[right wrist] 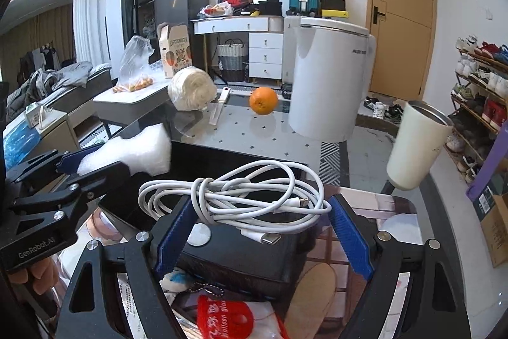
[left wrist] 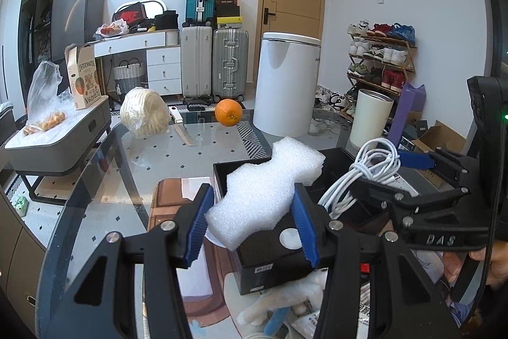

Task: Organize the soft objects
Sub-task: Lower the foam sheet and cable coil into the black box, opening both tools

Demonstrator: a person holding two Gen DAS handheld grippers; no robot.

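My left gripper (left wrist: pixel 250 224) is shut on a white foam piece (left wrist: pixel 266 186), squeezed at its waist, held above an open black box (left wrist: pixel 222 177). The foam also shows at the left of the right wrist view (right wrist: pixel 133 151). My right gripper (right wrist: pixel 260 227) holds a coiled white cable (right wrist: pixel 241 196) between its blue pads (right wrist: pixel 173 237), above the black box (right wrist: pixel 241 256). The cable shows in the left wrist view (left wrist: pixel 365 167), with the right gripper's fingers (left wrist: pixel 416 159) around it. A white plush toy (left wrist: pixel 285 297) lies below the box.
The glass table (left wrist: pixel 165 154) carries an orange (left wrist: pixel 228 112), a knife (left wrist: pixel 182 129), a bagged white bundle (left wrist: pixel 144 113) and a cream tumbler (right wrist: pixel 416 145). A red-labelled packet (right wrist: pixel 225 316) lies near my right gripper. A white bin (left wrist: pixel 285 84) stands beyond the table.
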